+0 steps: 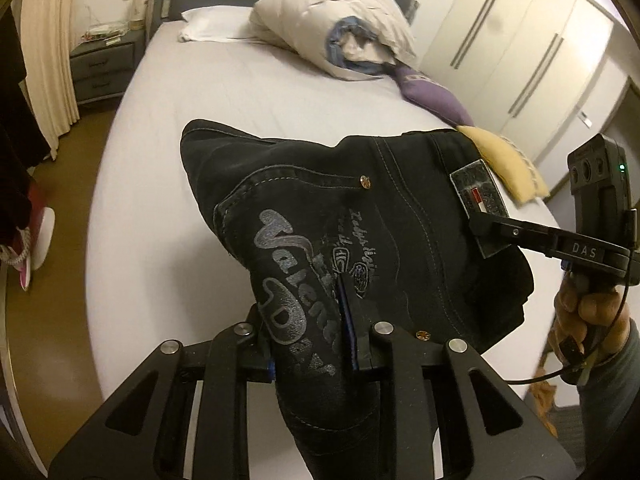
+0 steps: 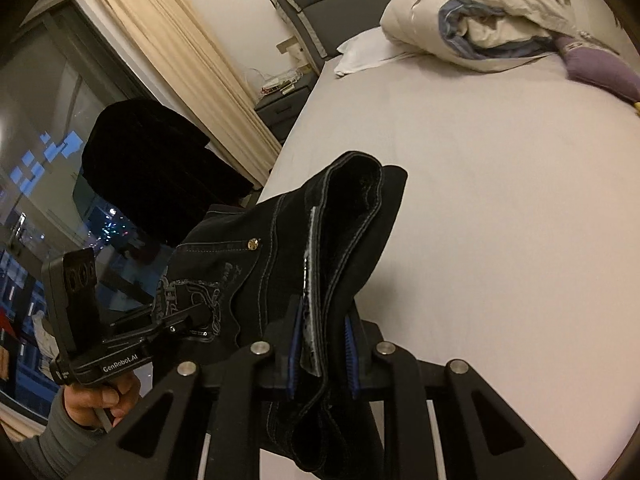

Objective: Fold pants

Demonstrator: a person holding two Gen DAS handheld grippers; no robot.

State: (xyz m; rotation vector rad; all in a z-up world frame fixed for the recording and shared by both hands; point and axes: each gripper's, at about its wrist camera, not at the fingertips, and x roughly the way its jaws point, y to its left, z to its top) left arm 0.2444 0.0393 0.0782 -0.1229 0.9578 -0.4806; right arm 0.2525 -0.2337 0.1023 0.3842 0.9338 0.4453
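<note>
Black jeans (image 1: 360,220) with grey lettering on a back pocket hang in the air above the white bed (image 1: 248,92). My left gripper (image 1: 312,328) is shut on the pocket area of the jeans. My right gripper (image 1: 486,228) shows at the right of the left wrist view, shut on the waistband by the label patch. In the right wrist view my right gripper (image 2: 322,344) clamps the folded waistband of the jeans (image 2: 340,240), and my left gripper (image 2: 188,320) holds the jeans at the left.
A rumpled duvet (image 1: 332,28), a white pillow (image 1: 212,24), a purple cushion (image 1: 432,92) and a yellow cushion (image 1: 508,160) lie at the bed's far side. A nightstand (image 1: 104,68) and curtain (image 1: 48,52) stand left, wardrobes (image 1: 520,40) right. A dark chair (image 2: 152,172) stands by the window.
</note>
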